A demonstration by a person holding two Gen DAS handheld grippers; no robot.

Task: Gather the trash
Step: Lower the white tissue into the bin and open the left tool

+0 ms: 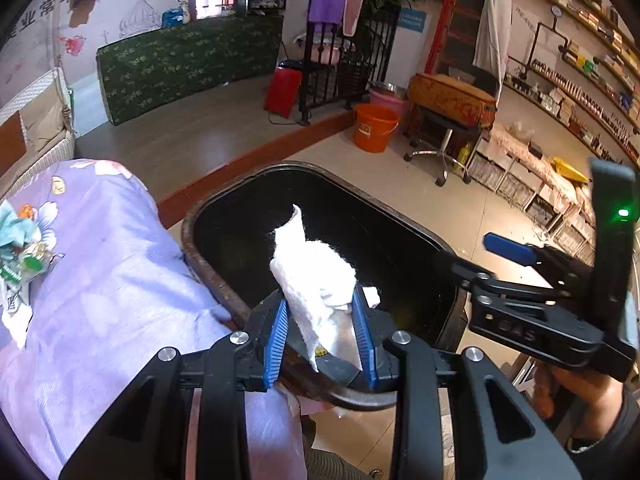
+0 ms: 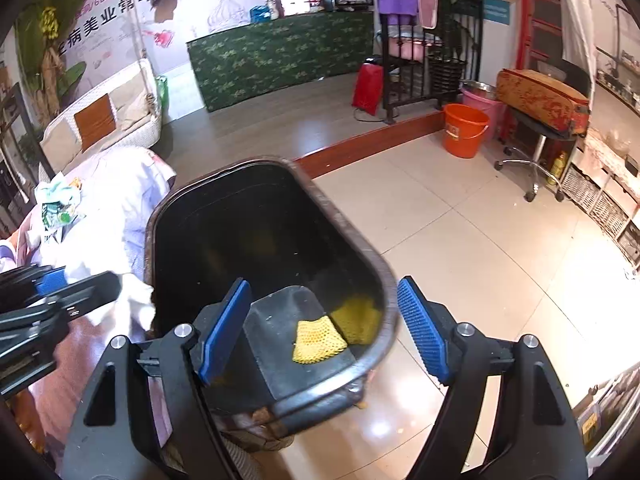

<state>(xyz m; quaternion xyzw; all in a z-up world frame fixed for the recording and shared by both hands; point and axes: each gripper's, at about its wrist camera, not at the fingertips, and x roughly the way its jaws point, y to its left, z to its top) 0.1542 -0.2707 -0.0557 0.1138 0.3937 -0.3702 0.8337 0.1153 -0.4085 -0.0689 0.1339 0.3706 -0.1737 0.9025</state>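
Note:
My left gripper (image 1: 322, 332) is shut on a crumpled white tissue (image 1: 316, 276) and holds it over the near rim of a black trash bin (image 1: 200, 236). My right gripper (image 2: 324, 328) is open and empty, hovering over the same bin (image 2: 384, 280), where a yellow knitted piece (image 2: 318, 340) lies at the bottom. The right gripper also shows at the right edge of the left wrist view (image 1: 520, 256). More trash, a crumpled green and white wrapper pile (image 1: 20, 256), lies on the lilac bedcover; it also shows in the right wrist view (image 2: 60, 204).
The lilac floral bedcover (image 1: 112, 280) lies left of the bin. An orange bucket (image 1: 374, 128), a pink basin (image 1: 390, 98) and a wheeled stool (image 1: 444, 148) stand on the tiled floor beyond. Shelves (image 1: 560, 184) line the right wall.

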